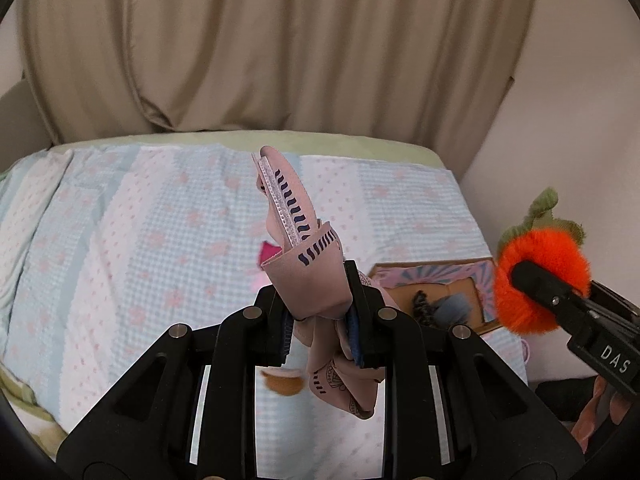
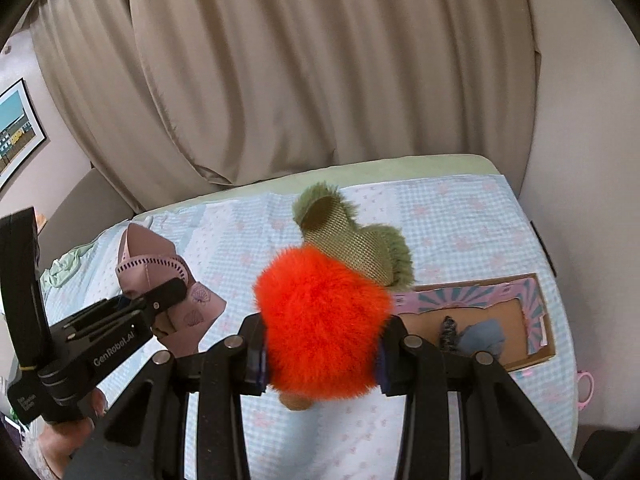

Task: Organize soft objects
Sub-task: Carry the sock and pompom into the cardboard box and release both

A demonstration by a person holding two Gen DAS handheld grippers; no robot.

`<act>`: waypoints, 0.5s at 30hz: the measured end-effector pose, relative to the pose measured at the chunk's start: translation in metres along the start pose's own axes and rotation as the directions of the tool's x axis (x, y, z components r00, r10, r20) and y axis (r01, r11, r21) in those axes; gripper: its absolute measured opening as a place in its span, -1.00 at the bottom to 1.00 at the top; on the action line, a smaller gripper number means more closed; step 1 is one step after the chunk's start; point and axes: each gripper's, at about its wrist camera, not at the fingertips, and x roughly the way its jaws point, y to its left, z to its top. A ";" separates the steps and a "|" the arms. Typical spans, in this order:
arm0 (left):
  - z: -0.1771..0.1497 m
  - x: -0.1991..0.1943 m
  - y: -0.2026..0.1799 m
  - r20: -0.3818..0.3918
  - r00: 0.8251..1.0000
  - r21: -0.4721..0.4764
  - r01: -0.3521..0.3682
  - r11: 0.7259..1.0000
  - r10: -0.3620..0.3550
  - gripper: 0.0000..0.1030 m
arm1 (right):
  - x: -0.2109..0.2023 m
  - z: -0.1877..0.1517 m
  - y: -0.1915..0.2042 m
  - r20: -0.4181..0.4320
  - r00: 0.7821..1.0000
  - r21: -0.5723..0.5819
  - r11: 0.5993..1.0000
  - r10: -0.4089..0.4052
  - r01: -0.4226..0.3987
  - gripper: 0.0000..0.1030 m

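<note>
The left gripper (image 1: 318, 320) is clenched on a pink cloth (image 1: 298, 236) — folds rise above its jaws and hang beneath. The right gripper (image 2: 322, 354) grasps an orange plush (image 2: 320, 312) between its jaws — green leaves beyond.

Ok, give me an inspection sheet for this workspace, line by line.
Surface: bed with a blue checked cover carrying pink bow prints.
Job's things: pink patterned cloth in the left tool; orange fluffy toy with green leaves in the right tool; both lifted off the bed.
Clutter: cardboard box with grey items inside; small brown object on the cover.
Tools: both shut on their loads.
Cables: nothing seen.
Surroundings: beige curtain behind the bed; framed picture on the wall.
</note>
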 end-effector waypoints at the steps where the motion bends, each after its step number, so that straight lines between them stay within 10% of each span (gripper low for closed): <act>1: 0.000 0.004 -0.011 -0.001 1.000 0.008 0.007 1.000 -0.007 -0.63 | -0.003 0.000 -0.009 0.000 1.000 0.001 1.000 -0.004 0.004 -0.31; 15: -0.022 0.112 -0.163 -0.147 0.983 0.093 0.128 0.987 -0.113 -0.63 | 0.001 -0.004 -0.154 -0.098 0.985 0.070 0.986 -0.144 0.152 -0.31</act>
